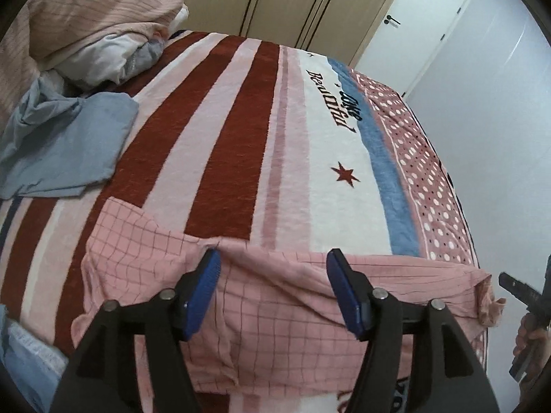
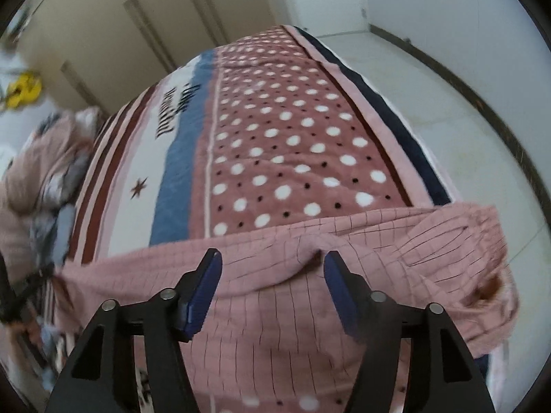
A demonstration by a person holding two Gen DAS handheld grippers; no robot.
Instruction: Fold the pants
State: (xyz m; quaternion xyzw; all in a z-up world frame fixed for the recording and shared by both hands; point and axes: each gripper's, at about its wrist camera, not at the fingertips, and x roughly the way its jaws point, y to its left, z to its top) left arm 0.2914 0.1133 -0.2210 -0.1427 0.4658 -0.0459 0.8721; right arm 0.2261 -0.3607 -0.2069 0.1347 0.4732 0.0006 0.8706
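Observation:
Pink checked pants [image 1: 275, 316] lie crosswise on the near part of a bed, wrinkled and partly doubled over. They also show in the right wrist view [image 2: 310, 296], where their gathered end droops over the bed's right edge. My left gripper [image 1: 273, 258] is open just above the pants, its blue pads astride a raised fold, holding nothing. My right gripper [image 2: 272, 258] is open over another ridge of the fabric, also empty. The right gripper's body and the hand holding it show at the far right of the left wrist view [image 1: 527, 306].
The bed is covered by a striped, dotted blanket [image 1: 241, 130]. A blue garment [image 1: 65, 144] and a heap of bedding [image 1: 96, 24] lie at the far left. Wardrobe doors [image 1: 303, 3] and a white door [image 1: 413, 24] stand beyond. Floor tiles [image 2: 447, 110] lie right of the bed.

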